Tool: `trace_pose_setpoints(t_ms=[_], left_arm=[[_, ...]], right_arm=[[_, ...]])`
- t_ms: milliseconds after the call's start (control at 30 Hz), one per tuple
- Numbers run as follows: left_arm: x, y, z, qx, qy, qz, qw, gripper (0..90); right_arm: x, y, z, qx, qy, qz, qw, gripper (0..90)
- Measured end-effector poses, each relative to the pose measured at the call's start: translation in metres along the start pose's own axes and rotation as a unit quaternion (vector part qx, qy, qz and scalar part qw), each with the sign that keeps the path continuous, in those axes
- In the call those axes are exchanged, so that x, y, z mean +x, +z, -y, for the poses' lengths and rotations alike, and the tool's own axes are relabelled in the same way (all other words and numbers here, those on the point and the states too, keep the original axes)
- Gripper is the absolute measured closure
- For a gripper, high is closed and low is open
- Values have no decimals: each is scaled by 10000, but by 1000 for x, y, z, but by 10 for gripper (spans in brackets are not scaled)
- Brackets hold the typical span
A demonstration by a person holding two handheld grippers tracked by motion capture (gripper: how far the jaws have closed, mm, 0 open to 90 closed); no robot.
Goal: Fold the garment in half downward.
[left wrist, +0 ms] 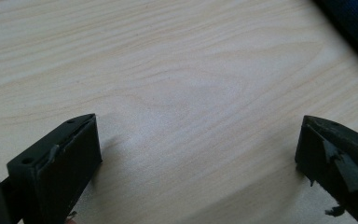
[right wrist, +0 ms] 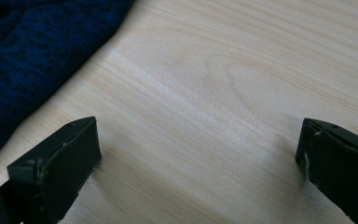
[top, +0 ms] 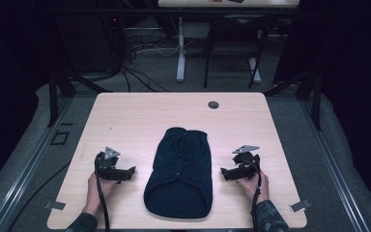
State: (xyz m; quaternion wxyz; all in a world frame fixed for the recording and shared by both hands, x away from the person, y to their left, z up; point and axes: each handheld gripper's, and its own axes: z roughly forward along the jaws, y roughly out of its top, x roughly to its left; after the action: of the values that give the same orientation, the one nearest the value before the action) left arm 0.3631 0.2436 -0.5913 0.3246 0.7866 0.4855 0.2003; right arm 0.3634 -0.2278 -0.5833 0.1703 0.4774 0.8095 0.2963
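A dark navy garment (top: pixel 181 171) lies flat in the middle of the light wooden table (top: pixel 140 116), its wide hem toward the near edge. My left gripper (top: pixel 131 171) rests on the table to the garment's left, jaws open and empty, pointing at it. My right gripper (top: pixel 223 174) rests to the garment's right, also open and empty. In the left gripper view the garment's edge (left wrist: pixel 354 23) shows at the top right beyond my open gripper (left wrist: pixel 198 149). The navy knit fabric (right wrist: pixel 32 51) covers the upper left in the right gripper view, ahead of my open gripper (right wrist: pixel 198 149).
A round cable hole (top: pixel 213 105) sits near the table's far edge. Bare wood surrounds the garment on all sides. Beyond the table stand a desk leg (top: pixel 180 53), cables and black frame legs on a grey floor. Small metal brackets (top: pixel 299 206) sit at the near corners.
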Motion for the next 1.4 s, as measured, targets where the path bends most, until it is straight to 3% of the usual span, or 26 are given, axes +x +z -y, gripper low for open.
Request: trace_pose_setpoints(t_ms=[467, 600, 633, 767, 867, 1067, 1400], left_arm=[[1, 2, -6, 137, 43, 49, 9999, 1], [-2, 4, -13, 224, 27, 255, 9994, 3], [-5, 4, -18, 228, 11, 353, 9991, 3], [-8, 7, -29, 260, 129, 391, 9988, 4], [-10, 8, -39, 250, 63, 495, 9984, 3], [-15, 12, -61, 203, 178, 542, 9982, 5], [-27, 38, -95, 409, 290, 644, 9967, 5]], right_arm=[[3, 1, -4, 141, -67, -55, 9999, 0], [4, 0, -7, 155, -37, -231, 9996, 32], [5, -1, -11, 145, 14, -391, 9991, 39], [10, 0, -21, 163, -68, -513, 9985, 41], [12, 1, -30, 157, -130, -607, 9979, 45], [16, 6, -47, 100, -136, -769, 9969, 55], [22, 27, -71, 135, -122, -969, 9951, 70]])
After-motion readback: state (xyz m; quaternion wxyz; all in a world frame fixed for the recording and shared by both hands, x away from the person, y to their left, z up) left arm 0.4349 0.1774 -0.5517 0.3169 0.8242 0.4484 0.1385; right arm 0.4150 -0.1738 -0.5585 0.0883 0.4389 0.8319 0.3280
